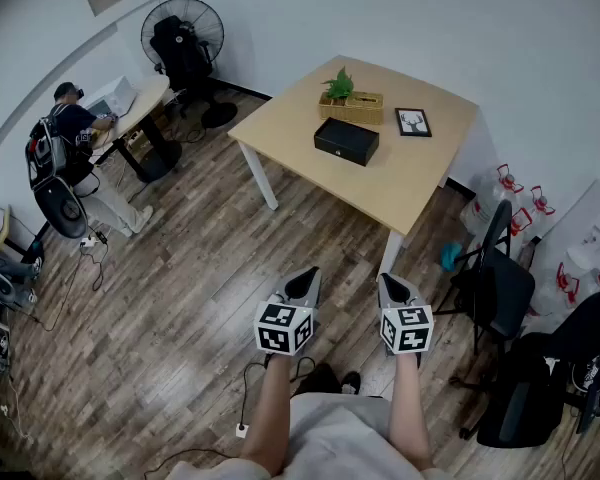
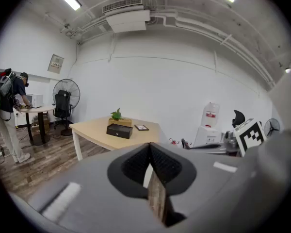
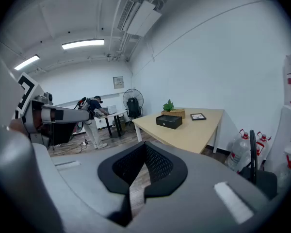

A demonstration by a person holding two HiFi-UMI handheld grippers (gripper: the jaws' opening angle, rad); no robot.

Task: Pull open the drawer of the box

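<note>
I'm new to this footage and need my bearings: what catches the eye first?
A black box sits on the light wooden table, near a small plant and a framed picture. Nearer, the left gripper and right gripper hang shut over the wood floor, well short of the table.

Box (image 1: 346, 140) on table (image 1: 420, 173) (plant (image 1: 340, 83) behind); left tool (image 1: 303, 285), right tool (image 1: 394, 289) over floor (image 1: 180, 298).

You're in an office: wooden table (image 1: 385, 183), swivel chairs (image 1: 497, 286), water jugs (image 1: 507, 190), a person (image 1: 72, 133) working at a side desk (image 1: 143, 100).
</note>
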